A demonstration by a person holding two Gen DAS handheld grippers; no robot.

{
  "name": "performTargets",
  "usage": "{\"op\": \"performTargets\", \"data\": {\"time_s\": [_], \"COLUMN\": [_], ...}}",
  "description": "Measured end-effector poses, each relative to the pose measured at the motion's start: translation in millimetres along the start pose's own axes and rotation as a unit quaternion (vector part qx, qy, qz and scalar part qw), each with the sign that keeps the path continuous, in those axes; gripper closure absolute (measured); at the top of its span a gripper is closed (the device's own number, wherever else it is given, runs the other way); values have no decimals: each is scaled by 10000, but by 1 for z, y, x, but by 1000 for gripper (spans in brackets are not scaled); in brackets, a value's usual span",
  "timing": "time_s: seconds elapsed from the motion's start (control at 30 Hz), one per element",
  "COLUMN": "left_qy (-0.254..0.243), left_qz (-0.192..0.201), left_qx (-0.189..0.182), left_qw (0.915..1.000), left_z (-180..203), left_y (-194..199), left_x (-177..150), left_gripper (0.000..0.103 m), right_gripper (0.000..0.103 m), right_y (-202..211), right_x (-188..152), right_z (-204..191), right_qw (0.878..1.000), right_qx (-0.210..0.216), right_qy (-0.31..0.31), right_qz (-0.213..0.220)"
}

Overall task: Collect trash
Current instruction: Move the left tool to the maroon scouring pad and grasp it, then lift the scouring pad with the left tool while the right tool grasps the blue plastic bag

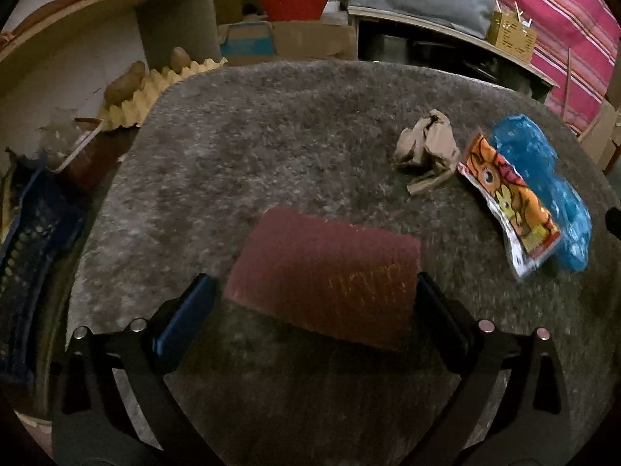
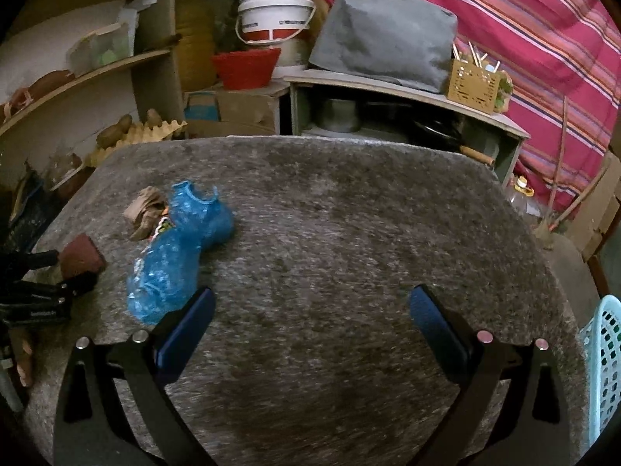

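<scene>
On the grey tabletop (image 1: 295,124), left hand-held gripper (image 1: 314,303) stood wide around maroon pad (image 1: 326,272), contact unclear; snack wrapper (image 1: 508,202) half-hid blue bag (image 1: 543,178) beside it; right hand-held gripper (image 2: 310,322) gaped empty.

Snack wrapper (image 2: 161,229) mostly behind blue bag (image 2: 174,252)

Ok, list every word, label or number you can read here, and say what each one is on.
No text reads clearly.
Snack wrapper: cartoon print and lettering, too blurred to read.
Maroon packet: faint orange marking, unreadable.
White bucket: dark printed strip, too small.
Left gripper body: small white lettering, unreadable.
Blue-and-white carton: print blurred.
</scene>
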State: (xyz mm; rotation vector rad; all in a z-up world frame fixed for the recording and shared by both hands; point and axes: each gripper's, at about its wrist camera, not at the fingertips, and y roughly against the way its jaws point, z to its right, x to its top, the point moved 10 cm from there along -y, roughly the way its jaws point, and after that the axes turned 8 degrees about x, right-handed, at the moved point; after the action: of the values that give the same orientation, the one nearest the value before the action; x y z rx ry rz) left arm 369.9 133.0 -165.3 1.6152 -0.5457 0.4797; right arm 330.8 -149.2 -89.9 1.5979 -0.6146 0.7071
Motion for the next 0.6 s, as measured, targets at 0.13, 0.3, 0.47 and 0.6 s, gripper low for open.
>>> {"op": "performTargets", "data": {"time_s": [0.13, 0.3, 0.47, 0.6], "left_qy": [1, -148, -319, -252], "left_qz": [-84, -5, 187, 495], "left_qx": [-78, -105, 115, 435], "left_qw": [9999, 9998, 9993, 9975], "left_z": [4, 9, 12, 2], "left_y": [-7, -4, 6, 30], "left_x": [4, 7, 8, 14], "left_gripper": [6, 16, 17, 17], "right_gripper": [5, 5, 5, 5], "right_y": [-5, -8, -6, -1], "right_x": [1, 3, 7, 13], "right_z": [4, 0, -9, -22], "right_qw": [10000, 10000, 9999, 9996], "right_qx": [27, 55, 118, 184], "right_qy": [-79, -79, -46, 44], "right_qz": [-25, -1, 109, 229]}}
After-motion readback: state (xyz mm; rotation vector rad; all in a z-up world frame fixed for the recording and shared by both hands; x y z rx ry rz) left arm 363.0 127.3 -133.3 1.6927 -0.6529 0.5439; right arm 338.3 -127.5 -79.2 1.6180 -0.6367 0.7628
